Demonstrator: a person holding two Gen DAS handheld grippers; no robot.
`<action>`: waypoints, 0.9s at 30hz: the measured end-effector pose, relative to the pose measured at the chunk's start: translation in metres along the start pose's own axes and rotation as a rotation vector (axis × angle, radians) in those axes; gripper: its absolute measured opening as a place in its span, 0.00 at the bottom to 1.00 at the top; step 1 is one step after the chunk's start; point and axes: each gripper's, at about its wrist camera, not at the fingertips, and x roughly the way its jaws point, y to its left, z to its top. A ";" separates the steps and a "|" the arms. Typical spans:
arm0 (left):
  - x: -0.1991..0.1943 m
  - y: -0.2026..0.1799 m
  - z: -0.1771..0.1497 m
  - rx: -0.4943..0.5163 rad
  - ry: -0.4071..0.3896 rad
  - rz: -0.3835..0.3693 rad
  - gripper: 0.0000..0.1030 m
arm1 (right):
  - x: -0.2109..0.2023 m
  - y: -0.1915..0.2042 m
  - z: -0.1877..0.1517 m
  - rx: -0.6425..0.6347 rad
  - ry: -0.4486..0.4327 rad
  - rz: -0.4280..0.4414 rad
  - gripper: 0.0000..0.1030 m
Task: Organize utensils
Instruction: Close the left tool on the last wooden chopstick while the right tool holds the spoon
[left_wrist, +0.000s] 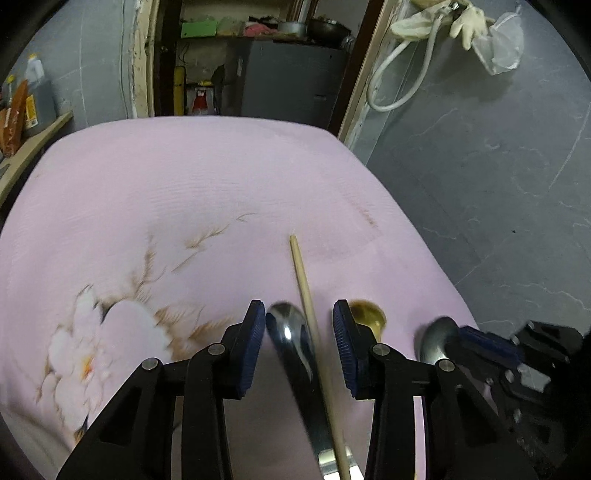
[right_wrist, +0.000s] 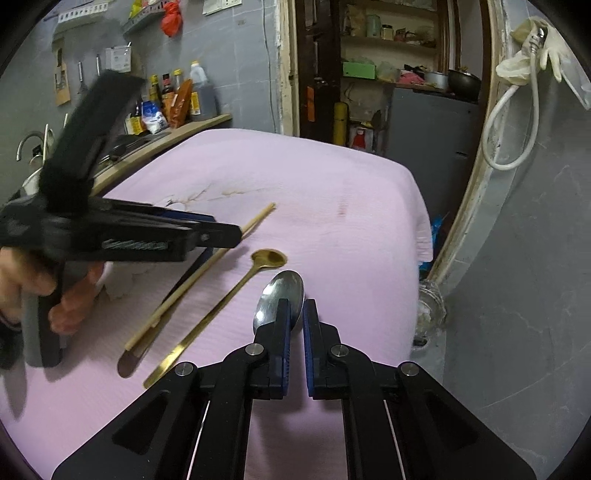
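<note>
My left gripper (left_wrist: 299, 325) hangs open over the pink cloth. Between its fingers, touching neither pad, lie a steel spoon (left_wrist: 288, 332) and a wooden chopstick (left_wrist: 301, 269). A gold spoon (left_wrist: 369, 314) lies just right of them. In the right wrist view a hand (right_wrist: 22, 280) holds the left gripper (right_wrist: 236, 234) over the chopstick (right_wrist: 258, 218), with the gold spoon (right_wrist: 267, 258) nearby. My right gripper (right_wrist: 295, 317) is shut at the near edge of a second steel spoon (right_wrist: 277, 295). That spoon's handle is hidden under the fingers. The right gripper (left_wrist: 465, 332) also shows at the table's right edge.
The table (left_wrist: 184, 184) wears a pink cloth with a flower print. It drops off on the right to a grey floor (left_wrist: 498, 221). A counter with bottles (right_wrist: 177, 99) runs along the left. Beyond the far edge are a doorway, shelves and a grey cabinet (right_wrist: 424, 122).
</note>
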 end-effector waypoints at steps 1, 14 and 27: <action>0.006 -0.001 0.004 -0.001 0.011 0.004 0.32 | 0.001 -0.001 0.000 0.002 -0.003 -0.003 0.04; 0.017 0.010 0.012 -0.063 0.015 0.041 0.02 | 0.015 -0.006 0.002 0.032 -0.006 0.023 0.04; -0.046 0.040 -0.032 -0.172 -0.040 -0.024 0.02 | 0.009 -0.006 -0.005 0.070 0.002 0.016 0.04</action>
